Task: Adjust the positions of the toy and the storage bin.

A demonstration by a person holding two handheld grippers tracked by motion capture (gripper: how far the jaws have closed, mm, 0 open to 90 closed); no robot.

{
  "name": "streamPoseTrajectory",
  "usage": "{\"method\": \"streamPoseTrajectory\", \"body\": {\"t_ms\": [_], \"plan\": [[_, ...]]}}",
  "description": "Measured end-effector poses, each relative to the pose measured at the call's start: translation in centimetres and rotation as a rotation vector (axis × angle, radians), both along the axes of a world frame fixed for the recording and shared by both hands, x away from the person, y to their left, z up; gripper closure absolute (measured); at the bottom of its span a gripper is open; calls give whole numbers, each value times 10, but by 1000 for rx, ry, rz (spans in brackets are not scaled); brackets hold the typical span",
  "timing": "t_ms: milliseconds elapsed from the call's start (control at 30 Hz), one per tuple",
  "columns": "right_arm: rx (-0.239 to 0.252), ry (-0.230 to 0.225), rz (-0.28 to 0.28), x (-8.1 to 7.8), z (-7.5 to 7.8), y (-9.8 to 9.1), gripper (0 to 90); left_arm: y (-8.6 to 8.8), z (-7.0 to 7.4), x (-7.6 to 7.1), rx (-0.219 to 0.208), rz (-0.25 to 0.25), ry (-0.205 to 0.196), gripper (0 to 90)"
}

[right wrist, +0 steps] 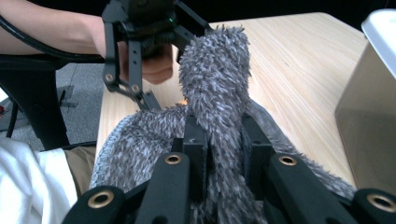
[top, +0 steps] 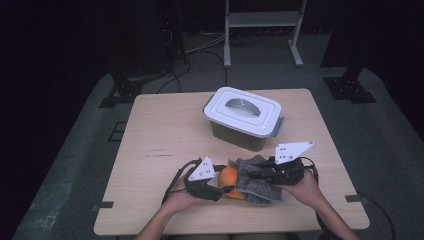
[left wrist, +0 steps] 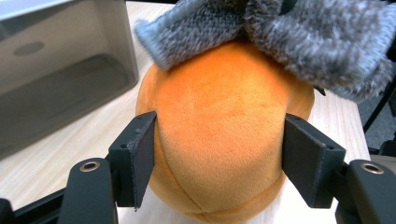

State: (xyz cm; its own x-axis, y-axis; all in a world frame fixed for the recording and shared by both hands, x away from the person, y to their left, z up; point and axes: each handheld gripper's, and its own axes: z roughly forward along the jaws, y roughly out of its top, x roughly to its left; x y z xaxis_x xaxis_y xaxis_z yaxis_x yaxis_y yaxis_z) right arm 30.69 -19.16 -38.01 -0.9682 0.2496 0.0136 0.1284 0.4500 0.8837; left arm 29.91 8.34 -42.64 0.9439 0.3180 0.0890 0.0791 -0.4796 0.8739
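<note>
Clearly, a grey fuzzy cloth (top: pixel 256 180) is being worked off, or onto, an orange plush ball (top: pixel 229 176) near the front edge of the table (top: pixel 165 130); which of the two cannot be told. In the high view the ball lies at about six o'clock from the lidded grey bin (top: pixel 244 119), well apart from it, with the cloth draped over its three o'clock side.

The left gripper (top: pixel 224 189) is set against the ball from nine o'clock. In the left gripper view the ball (left wrist: pixel 219 126) sits between the two black jaws, and both pads appear to touch its flanks; the plush is barely dented, so a light hold is judged rather than a firm clamp. The cloth (left wrist: pixel 299 37) overhangs the ball at twelve o'clock there.

The right gripper (right wrist: pixel 223 140) is clamped tight on a raised fold of the cloth (right wrist: pixel 215 74), the fabric being pinched between its nearly closed jaws. In the high view this gripper (top: pixel 252 175) lies over the cloth at three o'clock of the ball.

The step in hand is judged to be steadying the ball while the cloth is held. Next, a firmer squeeze by the left jaws is called for, so the ball is not dragged when the cloth is pulled.
</note>
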Motion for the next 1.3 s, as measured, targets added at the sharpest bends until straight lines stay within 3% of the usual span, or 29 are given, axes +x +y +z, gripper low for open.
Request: {"method": "streamPoseTrajectory", "body": {"t_ms": [67, 100, 167, 233, 400, 500, 533, 567, 633, 667, 800, 867, 933, 1067, 1167, 1200, 1233, 1300], "plan": [[-5, -7, 25, 0, 3, 10, 758, -4, 2, -3, 12, -9, -16, 316], [-39, -23, 48, 1, 3, 23, 758, -6, 2, -4, 20, -11, -28, 315], [-57, -28, 56, 1, 2, 28, 758, -5, 0, -4, 32, -12, -26, 315], [-76, -24, 63, 5, 1, 30, 758, 1, -4, -1, 12, -8, -2, 306], [-73, -8, 32, 6, -1, 16, 759, 8, -5, 3, -16, -7, 43, 266], [-64, 21, 27, 4, -4, 4, 759, 11, -3, 7, -47, 27, 95, 145], [-59, 25, 30, 3, -5, 3, 759, 11, -5, 11, -65, 33, 137, 132], [-59, 25, 30, 3, -5, 3, 759, 11, -5, 11, -65, 33, 137, 132], [-62, 33, 35, 3, -5, 2, 759, 8, -8, 13, -72, 8, 174, 138], [-69, 27, 36, 2, -4, 3, 759, 6, -9, 13, -72, -21, 179, 191], [-109, -11, 48, -1, 5, 19, 759, -4, -6, 2, -27, -63, 71, 373], [-119, -20, 65, -1, 7, 29, 759, -7, -4, 0, -6, -69, 53, 389], [-141, -30, 71, 1, 8, 35, 759, -4, -6, 2, -7, -60, 66, 388], [-111, -12, 53, 5, 8, 23, 759, 1, -8, 3, -7, -52, 75, 381], [-90, 6, -3, 8, 9, 3, 759, 0, -9, 3, -16, -45, 87, 349], [-82, 29, -29, 10, 4, -9, 759, 0, -9, 4, -25, -41, 97, 266], [-82, 29, -29, 10, 4, -9, 759, -1, -9, 5, -38, -34, 115, 266], [-74, 57, -31, 10, -4, -15, 759, -5, -11, 8, -63, -37, 162, 163]]}}
